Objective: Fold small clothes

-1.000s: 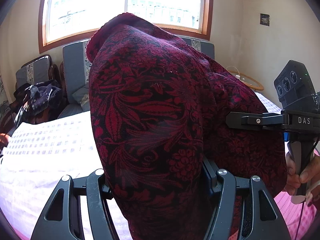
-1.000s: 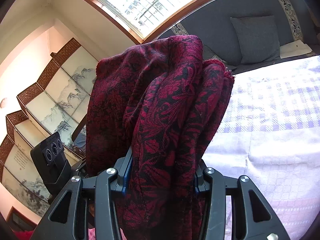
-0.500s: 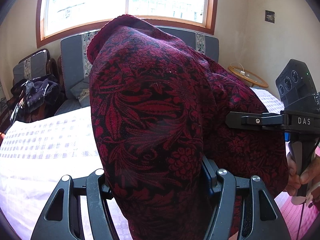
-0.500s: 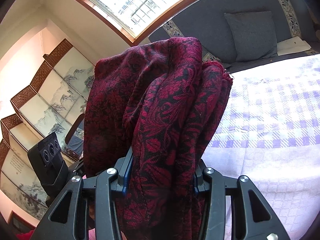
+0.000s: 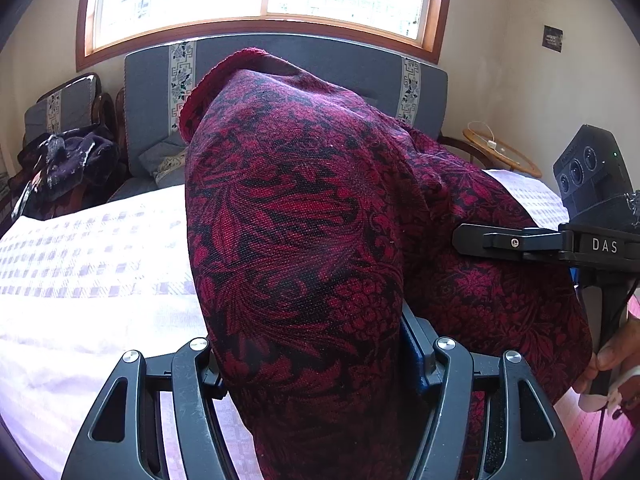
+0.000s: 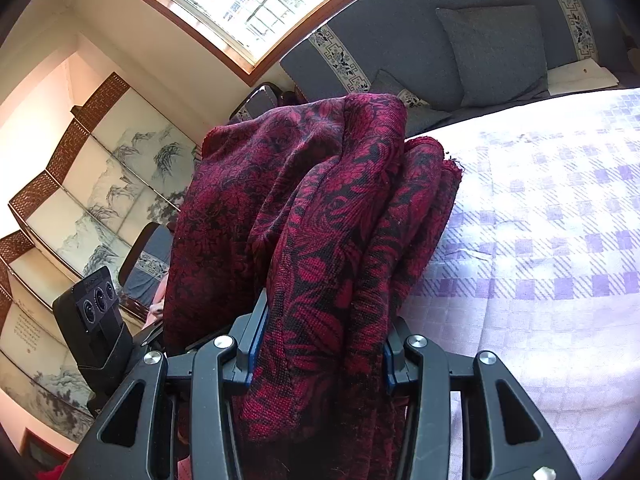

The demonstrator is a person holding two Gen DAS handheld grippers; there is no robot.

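A dark red and black floral cloth (image 5: 304,240) hangs bunched between both grippers above a bed. My left gripper (image 5: 316,344) is shut on one end of it; the fabric drapes over the jaws and hides the fingertips. My right gripper (image 6: 320,340) is shut on the other end, where the cloth (image 6: 320,216) is gathered in thick folds. The right gripper (image 5: 520,242) also shows at the right of the left wrist view, pinching the cloth's edge. The left gripper's camera housing (image 6: 94,320) shows at lower left in the right wrist view.
A bed with a white and lilac checked cover (image 5: 92,256) (image 6: 552,240) lies below. A grey sofa (image 5: 280,68) with cushions (image 6: 496,48) stands behind it under a window. Dark clothes (image 5: 68,168) are piled at left. A round side table (image 5: 500,152) is at right, a painted screen (image 6: 100,200) to the side.
Both grippers have tilted downward with the cloth still held; the bed and sofa take up more of each view, and the cloth's top sits lower in frame.
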